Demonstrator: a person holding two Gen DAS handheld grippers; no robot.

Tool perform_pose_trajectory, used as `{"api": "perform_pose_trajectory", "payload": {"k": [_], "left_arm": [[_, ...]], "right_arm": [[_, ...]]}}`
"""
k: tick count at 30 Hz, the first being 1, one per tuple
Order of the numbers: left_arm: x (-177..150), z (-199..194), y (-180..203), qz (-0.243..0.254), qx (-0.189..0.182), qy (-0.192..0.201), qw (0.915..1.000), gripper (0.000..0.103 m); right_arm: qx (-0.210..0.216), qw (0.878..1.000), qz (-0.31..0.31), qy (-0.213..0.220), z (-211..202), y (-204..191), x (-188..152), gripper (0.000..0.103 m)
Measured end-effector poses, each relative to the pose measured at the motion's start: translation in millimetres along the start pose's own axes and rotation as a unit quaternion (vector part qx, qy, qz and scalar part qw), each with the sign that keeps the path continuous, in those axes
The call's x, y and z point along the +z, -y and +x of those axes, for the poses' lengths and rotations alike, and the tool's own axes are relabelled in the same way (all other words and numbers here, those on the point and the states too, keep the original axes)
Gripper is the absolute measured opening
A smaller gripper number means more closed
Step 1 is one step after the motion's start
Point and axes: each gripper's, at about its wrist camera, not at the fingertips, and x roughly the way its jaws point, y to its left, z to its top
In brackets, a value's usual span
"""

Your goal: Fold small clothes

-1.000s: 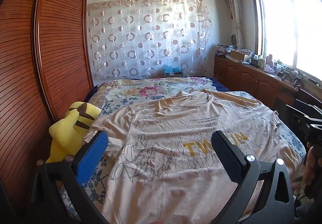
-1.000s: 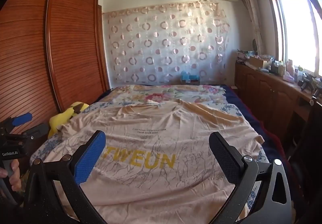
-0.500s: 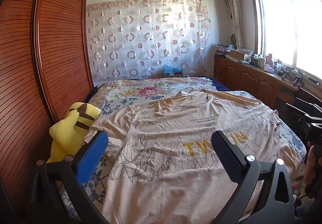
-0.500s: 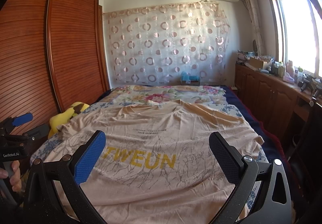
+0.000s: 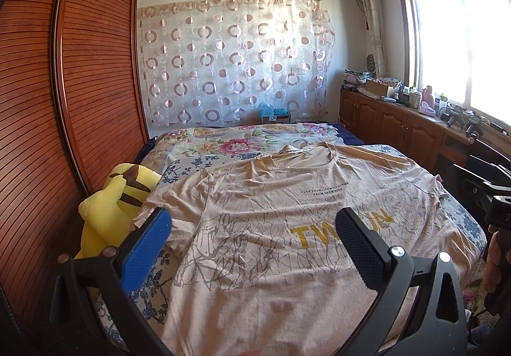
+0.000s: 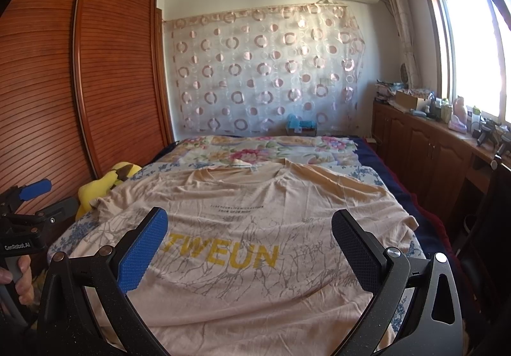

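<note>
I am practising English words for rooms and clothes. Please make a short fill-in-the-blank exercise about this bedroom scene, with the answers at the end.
1. The beige T-shirt lies spread flat on the ____.
2. The large word printed on it is in ____ letters.
3. The plush toy beside the shirt's sleeve is ____ in colour.
4. Both the left gripper and the right gripper are ____, holding nothing.

Answers: bed; yellow; yellow; open

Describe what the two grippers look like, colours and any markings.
Both match: the left gripper and the right gripper have black matte frames with silver screws, one blue textured pad and one black textured pad. The left one's black handle carries white "GenRobot.AI" lettering.
</note>
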Motion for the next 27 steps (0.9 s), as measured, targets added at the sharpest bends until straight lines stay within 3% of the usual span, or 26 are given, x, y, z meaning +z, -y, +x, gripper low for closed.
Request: {"api": "perform_pose_trajectory", "payload": {"k": [27], "left_arm": [[-0.3, -0.5, 0.8, 0.002, 0.001, 0.002, 1.0, 0.103]], "right_arm": [[-0.001, 1.0, -0.001, 0.002, -2.2, -0.3, 2.5, 0.103]]}}
